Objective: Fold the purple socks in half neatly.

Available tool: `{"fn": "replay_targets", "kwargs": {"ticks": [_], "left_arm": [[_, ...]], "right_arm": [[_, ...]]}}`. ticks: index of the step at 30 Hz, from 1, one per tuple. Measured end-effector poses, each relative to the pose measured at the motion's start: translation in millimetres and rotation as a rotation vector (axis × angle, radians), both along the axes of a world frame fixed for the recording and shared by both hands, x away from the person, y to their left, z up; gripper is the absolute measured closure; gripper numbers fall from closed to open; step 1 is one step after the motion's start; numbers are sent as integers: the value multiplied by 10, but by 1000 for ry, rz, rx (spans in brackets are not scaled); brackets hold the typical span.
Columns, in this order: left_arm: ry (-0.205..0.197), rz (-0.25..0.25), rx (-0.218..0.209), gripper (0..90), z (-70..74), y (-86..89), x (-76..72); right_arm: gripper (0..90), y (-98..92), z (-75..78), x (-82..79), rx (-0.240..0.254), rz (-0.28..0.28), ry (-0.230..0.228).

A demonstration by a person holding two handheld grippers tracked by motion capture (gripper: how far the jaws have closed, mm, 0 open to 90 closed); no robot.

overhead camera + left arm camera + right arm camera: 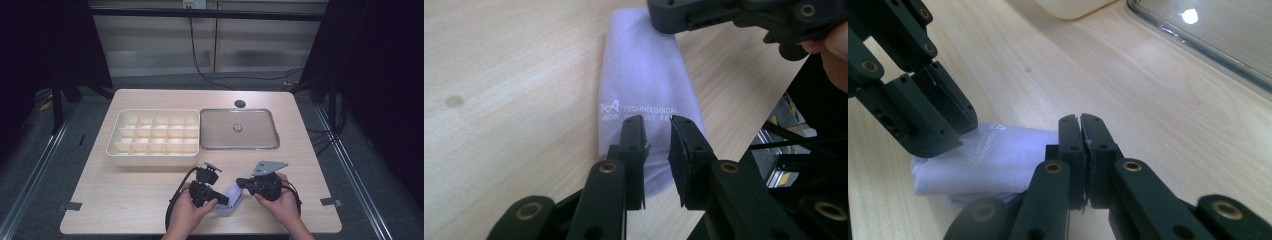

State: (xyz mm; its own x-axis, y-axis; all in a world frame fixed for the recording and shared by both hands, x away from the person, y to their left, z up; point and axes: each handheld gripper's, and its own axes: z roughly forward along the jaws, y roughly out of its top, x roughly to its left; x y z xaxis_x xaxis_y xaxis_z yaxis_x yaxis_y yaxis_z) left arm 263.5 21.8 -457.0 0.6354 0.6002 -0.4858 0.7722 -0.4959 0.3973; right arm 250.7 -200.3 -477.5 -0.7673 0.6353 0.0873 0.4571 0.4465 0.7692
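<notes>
A folded lavender cloth point(233, 197) with white printing lies on the wooden table near its front edge, between my two grippers. My left gripper point(224, 200) hovers over the cloth's point(639, 75) near end, its jaws a little apart and nothing pinched between them point(656, 122). My right gripper point(241, 183) meets the cloth's far end. Its jaws point(1080, 118) are pressed together, with a thin pale sliver of the cloth point(993, 160) showing between the pads. The left gripper's black jaws point(943, 110) stand over the cloth's other end in the right gripper view.
A cream box point(152, 135) divided into several compartments sits at the table's middle left. Beside it on the right lies a clear rectangular lid point(239, 129) with a small round knob. A dark round hole point(240, 103) lies behind the lid. The table's front edge point(200, 233) is close behind the hands.
</notes>
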Motion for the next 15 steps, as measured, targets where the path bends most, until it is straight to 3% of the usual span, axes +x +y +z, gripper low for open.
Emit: {"fn": "replay_targets", "kwargs": {"ticks": [6,13,15], "left_arm": [[3,11,-14,699,64,14,59],[19,3,3,642,77,24,160],[25,23,1,624,76,11,181]], "right_arm": [[873,-85,76,-8,15,-28,-24],[858,-209,73,7,20,-69,-15],[852,-235,61,16,19,-78,-14]]}}
